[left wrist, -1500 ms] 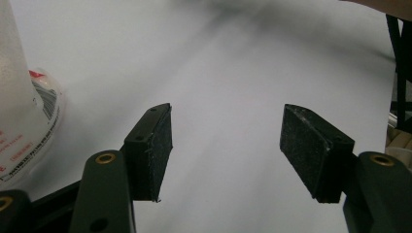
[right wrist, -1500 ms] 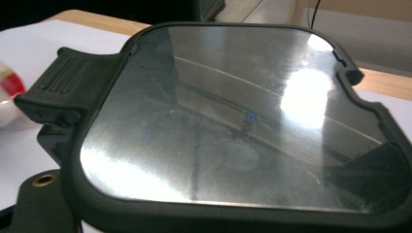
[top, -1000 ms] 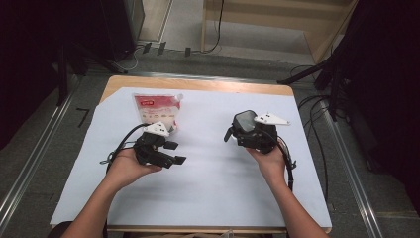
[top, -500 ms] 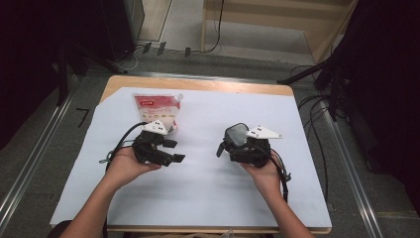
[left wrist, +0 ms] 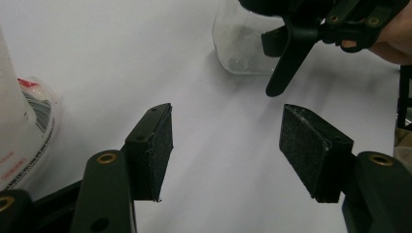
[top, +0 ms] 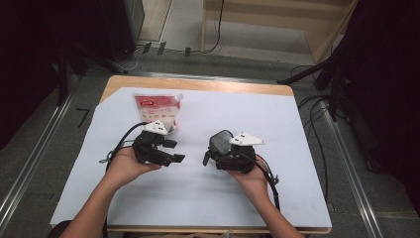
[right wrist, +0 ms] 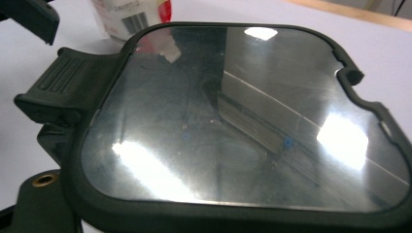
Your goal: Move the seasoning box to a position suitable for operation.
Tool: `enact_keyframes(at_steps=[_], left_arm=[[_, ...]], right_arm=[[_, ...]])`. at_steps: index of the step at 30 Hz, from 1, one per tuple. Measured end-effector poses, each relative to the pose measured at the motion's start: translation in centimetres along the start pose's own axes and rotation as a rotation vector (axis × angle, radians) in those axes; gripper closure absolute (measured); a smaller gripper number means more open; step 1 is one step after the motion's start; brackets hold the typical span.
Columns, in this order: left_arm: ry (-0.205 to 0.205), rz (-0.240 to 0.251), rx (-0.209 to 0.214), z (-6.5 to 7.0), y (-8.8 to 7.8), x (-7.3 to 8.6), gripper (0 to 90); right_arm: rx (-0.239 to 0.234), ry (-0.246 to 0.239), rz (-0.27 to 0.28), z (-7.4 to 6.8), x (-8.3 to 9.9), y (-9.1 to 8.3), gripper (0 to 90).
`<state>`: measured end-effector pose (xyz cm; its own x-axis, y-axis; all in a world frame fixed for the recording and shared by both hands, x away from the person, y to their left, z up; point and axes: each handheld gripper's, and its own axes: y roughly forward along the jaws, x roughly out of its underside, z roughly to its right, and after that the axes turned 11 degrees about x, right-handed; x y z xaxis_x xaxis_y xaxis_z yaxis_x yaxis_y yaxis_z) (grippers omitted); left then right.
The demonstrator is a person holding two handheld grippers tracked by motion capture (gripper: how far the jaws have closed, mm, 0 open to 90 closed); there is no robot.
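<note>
A clear box with a black-framed see-through lid [top: 220, 141] is held just above the white sheet, and my right gripper [top: 221, 151] is shut on it. In the right gripper view the lid [right wrist: 243, 121] lies close under the camera, its ribbed latch [right wrist: 63, 87] sticking out at the left. My left gripper [top: 174, 150] hovers a little to the left of the box, open and empty, with its pads [left wrist: 155, 145] wide apart. The left gripper view shows the box's clear body [left wrist: 240, 46] ahead. A red and white pouch [top: 156, 110] lies flat behind the left gripper.
A white sheet [top: 277, 124] covers most of the wooden table [top: 198, 83]. Cables [top: 317, 106] hang off the right edge. Dark stands and equipment crowd the floor on both sides. The pouch edge [left wrist: 24, 126] sits close to the left jaw.
My right gripper has carried the box left and toward the person, nearer the left gripper. The left gripper has barely moved.
</note>
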<state>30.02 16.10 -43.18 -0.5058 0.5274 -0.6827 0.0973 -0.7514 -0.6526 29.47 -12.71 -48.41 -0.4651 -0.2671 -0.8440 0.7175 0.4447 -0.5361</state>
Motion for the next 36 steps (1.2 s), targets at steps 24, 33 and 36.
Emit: enact_keyframes(at_steps=[24, 33, 36], left_arm=[[0.006, -0.012, 0.0, 0.1, 0.1, 0.0, 37.8], [0.004, -0.012, 0.005, 0.1, 0.2, 0.1, 37.8], [0.006, -0.018, 0.001, 0.2, 0.3, 0.0, 37.8]], right_arm=[[-0.022, -0.098, 0.004, -2.2, 1.8, 1.3, 15.6], [-0.015, -0.1, -0.023, -2.4, 1.7, 1.1, 15.2], [-0.036, -0.091, -0.035, -2.2, 1.7, 1.1, 13.7]])
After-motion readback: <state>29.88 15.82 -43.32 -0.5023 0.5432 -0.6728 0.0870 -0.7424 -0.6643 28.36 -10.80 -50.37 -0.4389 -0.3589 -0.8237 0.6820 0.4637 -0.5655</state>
